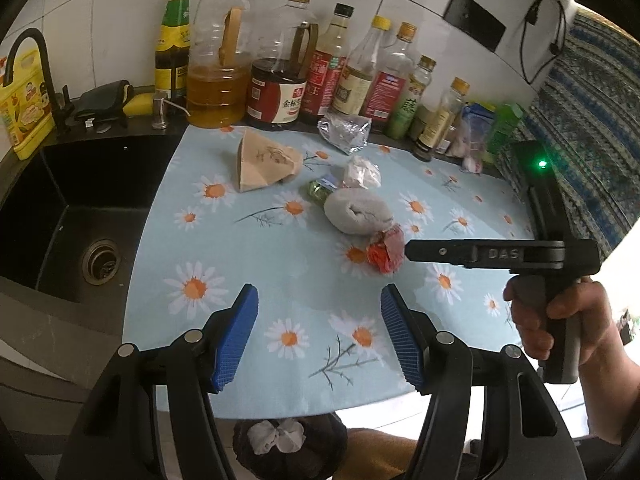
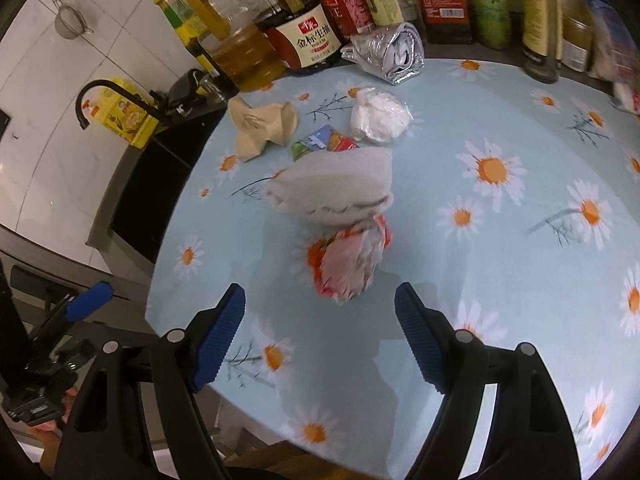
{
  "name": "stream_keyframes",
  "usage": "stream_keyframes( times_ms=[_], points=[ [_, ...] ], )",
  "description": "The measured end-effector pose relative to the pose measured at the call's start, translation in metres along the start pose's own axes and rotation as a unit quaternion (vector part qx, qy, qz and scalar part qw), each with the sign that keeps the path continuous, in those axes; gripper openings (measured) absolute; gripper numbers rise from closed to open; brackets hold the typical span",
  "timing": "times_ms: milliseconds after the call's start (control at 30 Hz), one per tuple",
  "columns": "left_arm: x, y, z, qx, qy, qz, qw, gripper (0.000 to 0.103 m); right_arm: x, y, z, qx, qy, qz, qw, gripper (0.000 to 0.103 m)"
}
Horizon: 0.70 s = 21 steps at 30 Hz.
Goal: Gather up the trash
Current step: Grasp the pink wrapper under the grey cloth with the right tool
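Right wrist view is showing our right gripper (image 2: pixel 320 300) hanging over the daisy tablecloth (image 2: pixel 500 280) with its jaws standing wide and nothing between them; the red wrapper (image 2: pixel 348 264) is lying just ahead of the blue pads (image 2: pixel 416 332), touching the near edge of the grey cloth roll (image 2: pixel 332 188). Left wrist view is showing our left gripper (image 1: pixel 316 312) hovering lower over the cloth, jaws partly open and holding nothing, while the right gripper (image 1: pixel 408 249) is pointing its tip at the wrapper (image 1: pixel 386 252).

We are judging the wrapper to be light, thin and crinkly, likely slippery, so it may skid or spring out of a shallow pinch. We are thinking of taking it across its bunched middle, pads straddling the crumple, not at a loose edge. Behind it, well apart, the white plastic wad (image 2: pixel 380 116), brown paper bag (image 2: pixel 264 124), small snack packets (image 2: pixel 320 142) and silver foil pouch (image 2: pixel 392 54) are waiting; all look soft and light too
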State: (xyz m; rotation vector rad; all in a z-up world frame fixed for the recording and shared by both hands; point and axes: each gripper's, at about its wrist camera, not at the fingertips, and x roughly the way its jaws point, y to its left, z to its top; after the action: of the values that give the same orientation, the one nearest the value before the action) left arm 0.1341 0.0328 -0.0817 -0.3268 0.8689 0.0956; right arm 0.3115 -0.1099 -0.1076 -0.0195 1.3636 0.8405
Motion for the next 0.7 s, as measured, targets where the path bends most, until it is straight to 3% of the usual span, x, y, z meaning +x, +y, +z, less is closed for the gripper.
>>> stream_keyframes(
  times_ms=[167, 467, 533, 700],
  points=[
    [0.013, -0.001, 0.008, -0.013, 0.008, 0.011, 0.9998, 0.062, 0.02, -0.005, 0.012, -0.021, 0.019, -0.006, 1.0, 0.073],
    [0.03, -0.007, 0.014, -0.027, 0.025, 0.013, 0.9992, 0.062, 0.037, -0.013, 0.018, -0.039, 0.037, -0.001, 0.999, 0.051],
    [0.033, -0.009, 0.015, -0.025, 0.028, 0.014, 0.9992, 0.062, 0.039, -0.013, 0.018, -0.042, 0.04, -0.003, 0.998, 0.043],
    [0.036, -0.014, 0.017, -0.02, 0.03, 0.016, 0.9992, 0.062, 0.037, -0.013, 0.017, -0.05, 0.036, 0.0, 0.998, 0.036]
  ],
)
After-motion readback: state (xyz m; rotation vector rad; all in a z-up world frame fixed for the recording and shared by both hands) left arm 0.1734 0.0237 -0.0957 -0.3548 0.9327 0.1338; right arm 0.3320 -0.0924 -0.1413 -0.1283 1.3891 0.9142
